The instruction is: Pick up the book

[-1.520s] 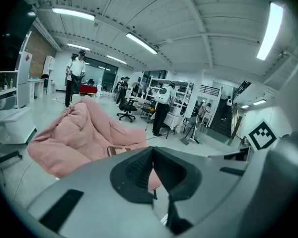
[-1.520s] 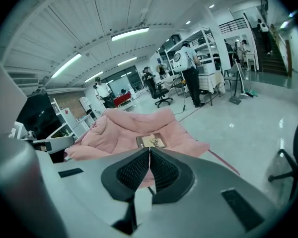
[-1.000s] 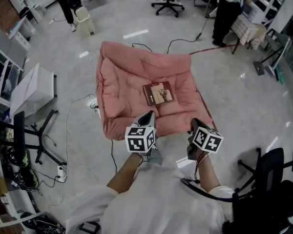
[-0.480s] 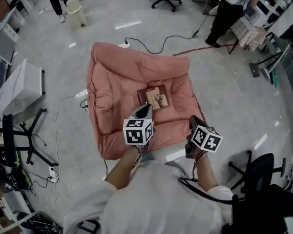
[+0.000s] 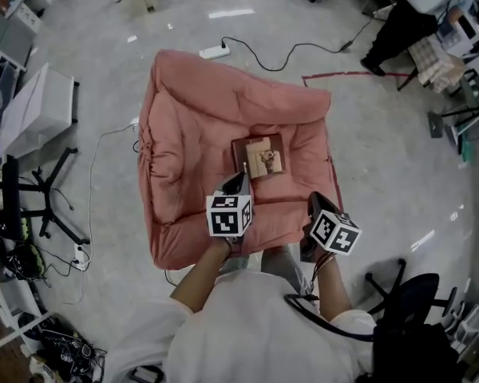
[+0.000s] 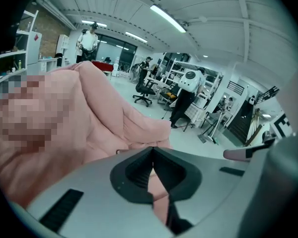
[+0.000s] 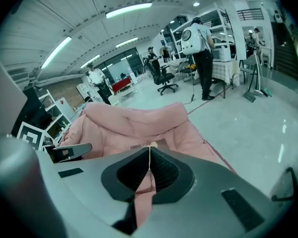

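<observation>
The book (image 5: pixel 259 156) is lying flat in the sunken middle of the pink cushion (image 5: pixel 188 118), a little nearer the cushion's right edge than its left, with its dark spine side facing left. The left gripper (image 5: pixel 241 180) is hanging just short of the book's near left corner, and its jaws are pressing together with nothing between them. The right gripper (image 5: pixel 313 203) is hovering over the cushion's near right corner, clear of the book, and its jaws are likewise closed and empty. Whether either tip is touching the fabric cannot be told from above.

For a clean pick, the jaws probably need to be opening before they come down, since closed tips would only be pushing the book into the padding. The cushion is likely giving under pressure, which could help: pressing one jaw into the fabric beside an edge should be letting it slide under the cover. Gripping near the spine seems wiser, because a hold on the open side risks the pages fanning and slipping out.
</observation>
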The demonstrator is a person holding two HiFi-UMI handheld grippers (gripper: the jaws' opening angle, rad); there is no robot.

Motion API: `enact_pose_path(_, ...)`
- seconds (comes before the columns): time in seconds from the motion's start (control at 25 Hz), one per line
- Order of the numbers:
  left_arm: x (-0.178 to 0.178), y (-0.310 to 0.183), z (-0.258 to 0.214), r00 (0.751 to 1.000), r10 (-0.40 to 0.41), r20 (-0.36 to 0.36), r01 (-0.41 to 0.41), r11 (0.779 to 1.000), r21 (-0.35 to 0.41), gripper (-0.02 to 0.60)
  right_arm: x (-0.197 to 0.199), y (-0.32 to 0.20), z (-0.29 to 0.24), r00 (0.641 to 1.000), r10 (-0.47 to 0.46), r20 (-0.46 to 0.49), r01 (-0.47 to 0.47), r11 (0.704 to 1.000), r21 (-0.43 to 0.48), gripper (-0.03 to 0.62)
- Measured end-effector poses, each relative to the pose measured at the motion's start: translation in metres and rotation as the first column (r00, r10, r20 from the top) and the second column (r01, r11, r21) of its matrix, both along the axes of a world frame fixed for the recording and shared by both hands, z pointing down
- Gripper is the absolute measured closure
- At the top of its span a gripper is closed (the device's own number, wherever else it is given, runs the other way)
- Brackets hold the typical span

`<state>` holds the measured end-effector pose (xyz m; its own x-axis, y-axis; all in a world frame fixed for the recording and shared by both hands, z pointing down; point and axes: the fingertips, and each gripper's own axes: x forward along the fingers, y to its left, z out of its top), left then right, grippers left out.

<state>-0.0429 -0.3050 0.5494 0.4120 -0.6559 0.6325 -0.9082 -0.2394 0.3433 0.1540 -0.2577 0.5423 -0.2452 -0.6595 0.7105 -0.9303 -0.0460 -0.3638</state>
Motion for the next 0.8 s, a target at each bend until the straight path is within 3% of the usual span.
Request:
enact_pose_path(0.2,-0.004,-0.014,0.037,0.996,-0.09,0.028,0.092,0.993,-0.077,0.573,-0.004,-0.027,0.035,0.994,-0.104,0.019,0.105,0.992,-0.068,0.563)
enact_pose_path(0.48,-0.002,-0.042,0.08,0.989,-0.147,0.009,0.147,0.983,-0.11,0.571,-0.014,-0.053,0.084,0.979,-0.199,0.035,0.202,0.973,-0.115,0.563)
enact_pose_path(0.6,-0.002,-0.051,0.102,0.987,-0.163,0.002,0.162,0.979,-0.123,0.512,-0.018,-0.055,0.11,0.973,-0.222,0.061,0.228,0.962,-0.152,0.563)
enact_pose_path(0.8,-0.01,-0.058,0.146,0.983,-0.183,0.03,0.186,0.968,-0.169,0.473,-0.023,-0.057,0.145,0.962,-0.258,0.085,0.27,0.942,-0.201,0.563)
